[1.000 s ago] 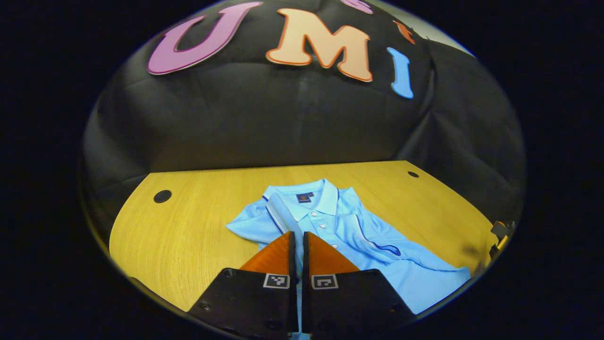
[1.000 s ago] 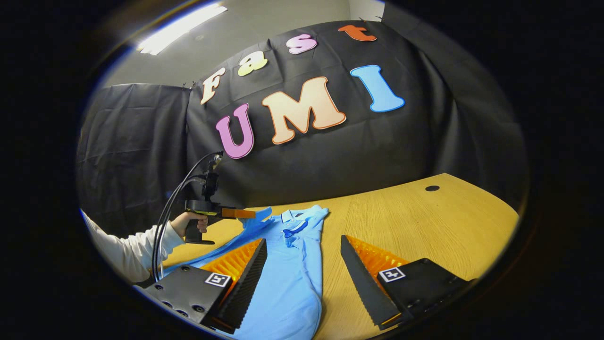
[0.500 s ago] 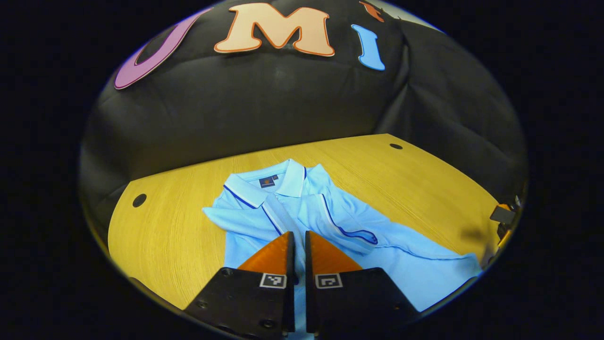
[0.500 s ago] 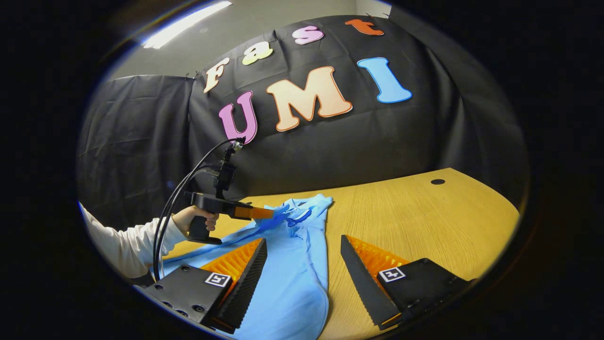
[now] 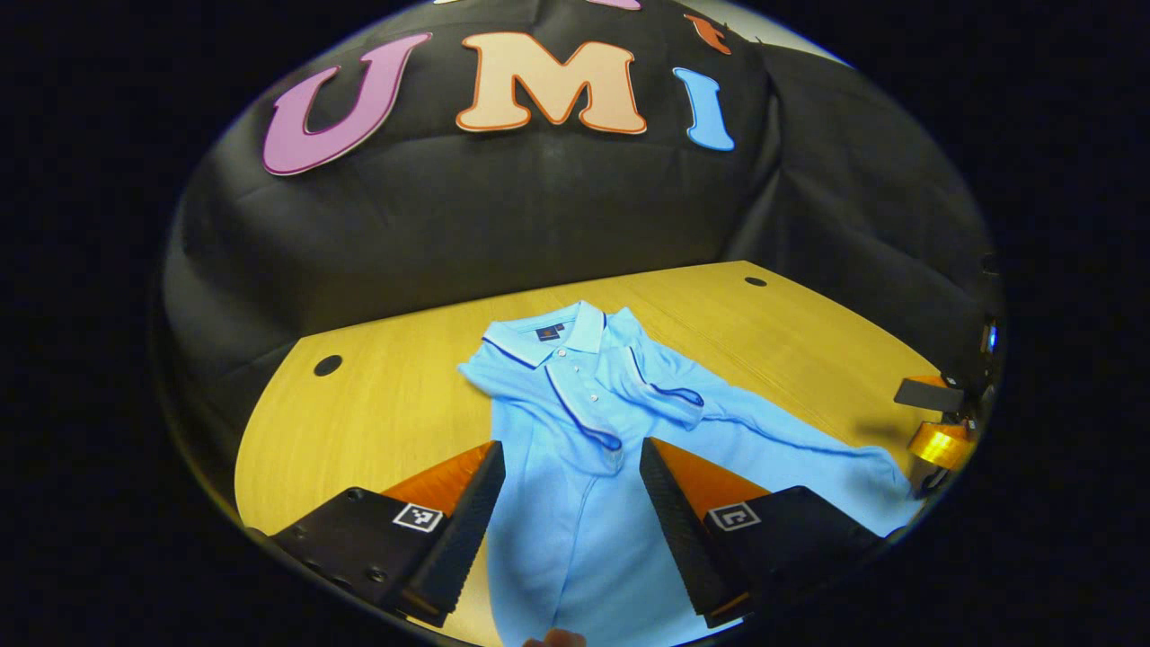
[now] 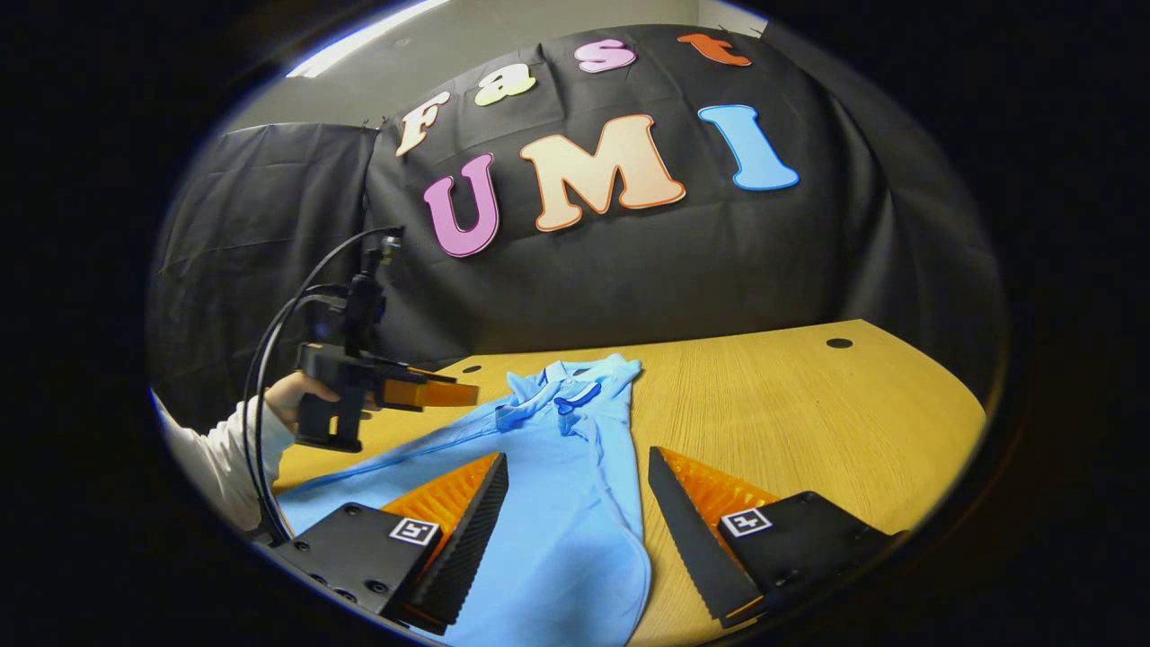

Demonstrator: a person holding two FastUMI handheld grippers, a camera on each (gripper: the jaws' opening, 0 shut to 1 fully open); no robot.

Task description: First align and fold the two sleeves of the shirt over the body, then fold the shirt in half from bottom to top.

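Both sleeves lie folded on the blue shirt (image 5: pixel 575 503) at frame centre. Your left gripper (image 5: pixel 570 503) and right gripper (image 6: pixel 575 512) gape wide, empty; next, pinch the bottom hem corners evenly.

I count one light blue shirt (image 5: pixel 575 485) on one wooden surface (image 5: pixel 359 422), two cable holes (image 5: pixel 328 366) in that surface, two grippers, left gripper (image 5: pixel 570 467) and right gripper (image 6: pixel 575 481), and one hand (image 6: pixel 292 395).

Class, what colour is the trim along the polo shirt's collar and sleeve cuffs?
Dark navy piping on the light blue polo shirt, clearest in the left gripper view.
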